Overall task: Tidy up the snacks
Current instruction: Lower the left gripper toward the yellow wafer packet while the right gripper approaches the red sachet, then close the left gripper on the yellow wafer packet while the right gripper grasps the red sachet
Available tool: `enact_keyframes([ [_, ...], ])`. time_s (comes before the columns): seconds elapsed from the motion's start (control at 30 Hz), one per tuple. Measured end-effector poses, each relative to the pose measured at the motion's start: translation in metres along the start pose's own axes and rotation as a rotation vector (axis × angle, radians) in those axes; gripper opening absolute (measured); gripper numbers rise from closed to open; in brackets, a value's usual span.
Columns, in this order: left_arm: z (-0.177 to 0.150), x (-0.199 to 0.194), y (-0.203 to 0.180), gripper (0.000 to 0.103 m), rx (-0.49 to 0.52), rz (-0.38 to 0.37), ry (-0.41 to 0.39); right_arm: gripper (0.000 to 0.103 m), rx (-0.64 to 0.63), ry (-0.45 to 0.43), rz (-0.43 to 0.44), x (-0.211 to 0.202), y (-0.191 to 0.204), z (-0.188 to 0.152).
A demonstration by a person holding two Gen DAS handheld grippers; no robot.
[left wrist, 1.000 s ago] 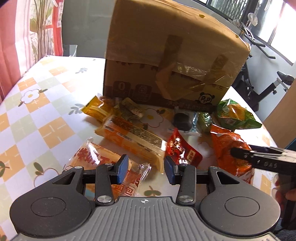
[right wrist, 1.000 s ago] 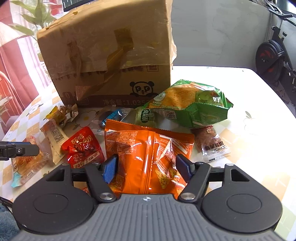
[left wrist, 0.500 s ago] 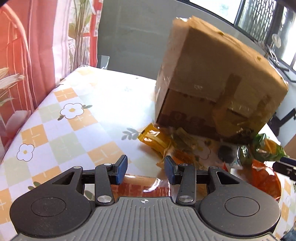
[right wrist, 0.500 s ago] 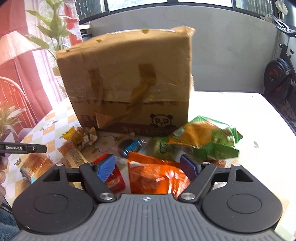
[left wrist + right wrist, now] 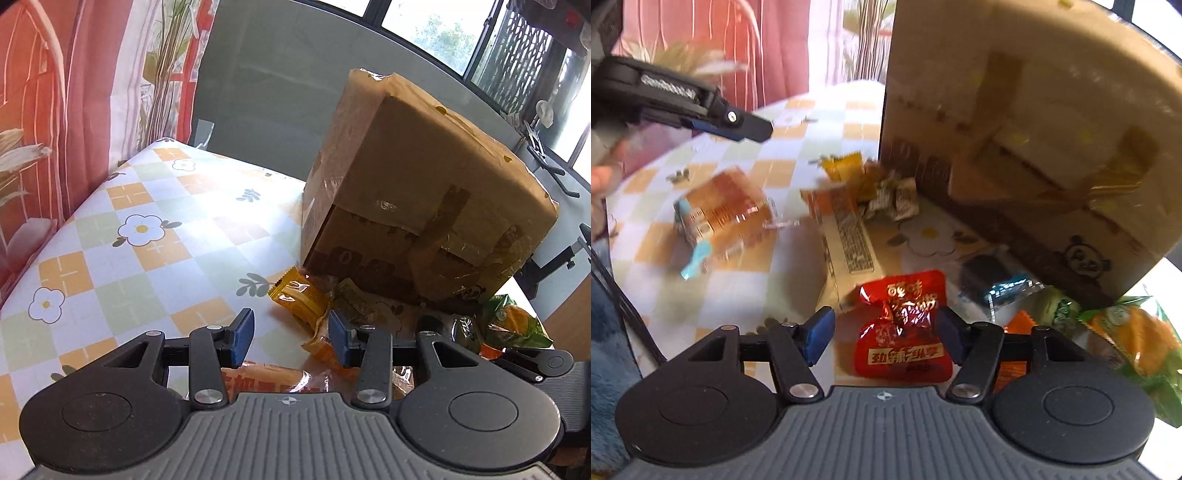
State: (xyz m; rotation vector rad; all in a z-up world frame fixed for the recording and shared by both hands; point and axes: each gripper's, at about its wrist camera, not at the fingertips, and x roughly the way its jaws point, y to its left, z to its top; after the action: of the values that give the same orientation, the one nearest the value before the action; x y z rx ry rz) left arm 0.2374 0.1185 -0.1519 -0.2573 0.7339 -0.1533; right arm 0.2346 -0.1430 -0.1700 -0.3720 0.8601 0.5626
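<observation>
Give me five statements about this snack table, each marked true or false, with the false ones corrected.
1. A red packet lies between the right claw's fingers. True; the jaws are closing but do not yet press it.
2. The cardboard box lies flat with its flaps open. False: it stands taped shut.
3. A yellow packet lies near the box's corner. True.
4. The tablecloth is plain white. False: it is checked orange and green with flowers.
5. The left claw grips the bread pack. False: the pack lies on the table and nothing is clamped.
</observation>
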Motion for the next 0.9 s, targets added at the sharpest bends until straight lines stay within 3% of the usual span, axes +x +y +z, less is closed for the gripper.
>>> enact_keyframes([
  [0.3, 0.000, 0.004, 0.006, 0.046, 0.006, 0.004, 0.010, 0.061, 0.173, 0.008, 0.015, 0.025, -0.023, -0.010],
  [0.47, -0.001, 0.008, 0.006, 0.046, 0.009, -0.005, 0.027, 0.035, 0.233, -0.035, 0.032, 0.016, -0.029, -0.016],
  [0.63, 0.002, 0.014, 0.005, 0.046, 0.023, -0.004, 0.048, 0.029, 0.284, -0.067, 0.044, 0.004, -0.032, -0.026],
  [0.77, 0.009, 0.024, 0.000, 0.046, 0.039, -0.009, 0.071, 0.018, 0.331, -0.111, 0.047, -0.008, -0.036, -0.030],
  [0.9, 0.024, 0.052, 0.002, 0.047, -0.045, 0.007, 0.120, 0.015, 0.377, -0.141, 0.044, -0.014, -0.045, -0.034],
])
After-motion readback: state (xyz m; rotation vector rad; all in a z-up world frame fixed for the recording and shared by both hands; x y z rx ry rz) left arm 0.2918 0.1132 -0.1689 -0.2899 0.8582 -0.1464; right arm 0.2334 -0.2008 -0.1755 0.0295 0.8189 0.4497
